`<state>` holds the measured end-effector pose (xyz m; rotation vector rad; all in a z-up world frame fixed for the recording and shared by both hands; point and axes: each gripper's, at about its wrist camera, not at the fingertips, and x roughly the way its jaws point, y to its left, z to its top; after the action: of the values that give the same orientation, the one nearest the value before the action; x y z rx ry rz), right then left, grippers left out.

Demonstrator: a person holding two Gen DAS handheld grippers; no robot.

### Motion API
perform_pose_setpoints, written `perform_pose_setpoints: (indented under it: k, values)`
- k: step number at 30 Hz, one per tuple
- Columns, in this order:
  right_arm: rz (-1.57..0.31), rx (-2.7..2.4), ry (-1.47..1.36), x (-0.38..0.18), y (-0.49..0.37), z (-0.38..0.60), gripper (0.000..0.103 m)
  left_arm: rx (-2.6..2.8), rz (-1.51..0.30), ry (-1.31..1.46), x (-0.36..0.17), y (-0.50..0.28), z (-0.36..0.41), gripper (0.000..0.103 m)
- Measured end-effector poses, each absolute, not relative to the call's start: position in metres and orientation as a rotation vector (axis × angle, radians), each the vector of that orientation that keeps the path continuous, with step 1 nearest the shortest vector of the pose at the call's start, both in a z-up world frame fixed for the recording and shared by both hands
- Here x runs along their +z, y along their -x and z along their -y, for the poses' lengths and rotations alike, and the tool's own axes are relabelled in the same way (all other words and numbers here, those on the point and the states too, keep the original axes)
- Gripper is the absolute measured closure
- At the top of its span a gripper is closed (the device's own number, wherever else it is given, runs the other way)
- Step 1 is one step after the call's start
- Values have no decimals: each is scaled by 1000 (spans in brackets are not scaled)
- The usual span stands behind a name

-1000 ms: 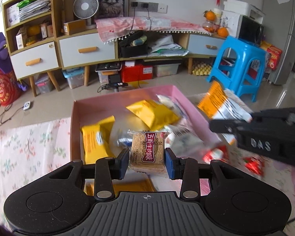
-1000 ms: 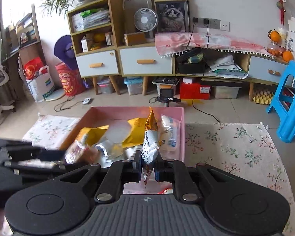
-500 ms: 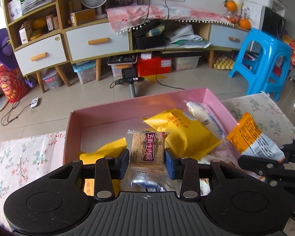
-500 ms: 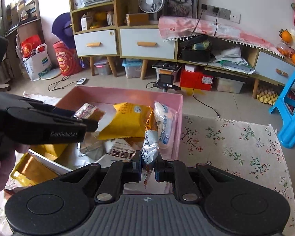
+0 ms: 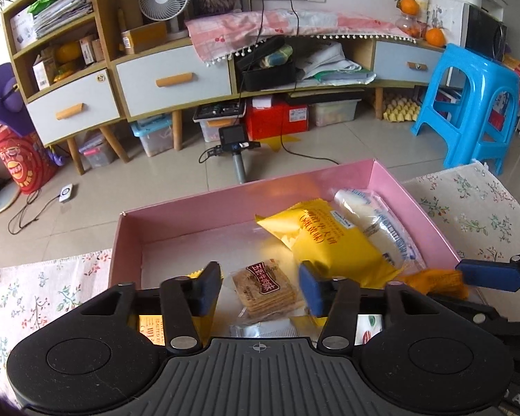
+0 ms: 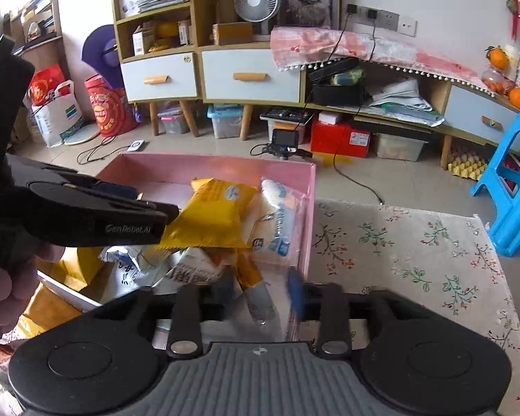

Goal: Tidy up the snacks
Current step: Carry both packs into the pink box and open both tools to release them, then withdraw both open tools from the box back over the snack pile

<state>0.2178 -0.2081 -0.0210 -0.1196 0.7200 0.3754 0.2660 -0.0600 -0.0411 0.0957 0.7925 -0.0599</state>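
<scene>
Between the fingers of the left gripper (image 5: 260,289), a brown cracker pack (image 5: 264,289) lies loose inside the pink box (image 5: 391,187). The jaws have just been opening; both pads now stand clear of the pack, so it is released. Ahead and to the right of this gripper, a yellow pouch (image 5: 329,239) and a white roll pack (image 5: 381,222) rest against the far right wall of the box.

The right gripper (image 6: 260,291) has also just been opening. An orange-and-white sachet (image 6: 256,287) sits in the gap between its fingers, at the near right corner of the box; the pads appear clear of it, though motion blur limits certainty.

Judged status: several snacks are already boxed and two more are just delivered. Whether further snacks remain on the flowered cloth (image 6: 398,242) cannot be determined; the visible cloth shows none.
</scene>
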Motion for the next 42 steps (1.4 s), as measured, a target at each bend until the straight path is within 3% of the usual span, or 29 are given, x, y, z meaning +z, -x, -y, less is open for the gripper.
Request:
perform_pose_setpoints:
  k: [7,22,33,42]
  values:
    - [-690,373,106,-7,-207,208,54,-53,-792,-92,-31,-255,57,41]
    - [-672,374,123,17,-164,205,28,-57,-788,-48,2,-196,44,21]
    - [-680,412,170,27,-124,199,16,-56,-795,-21,7,-144,36,8]
    - [-694,428,185,24,-98,195,15,-41,-785,-5,7,-97,23,6]
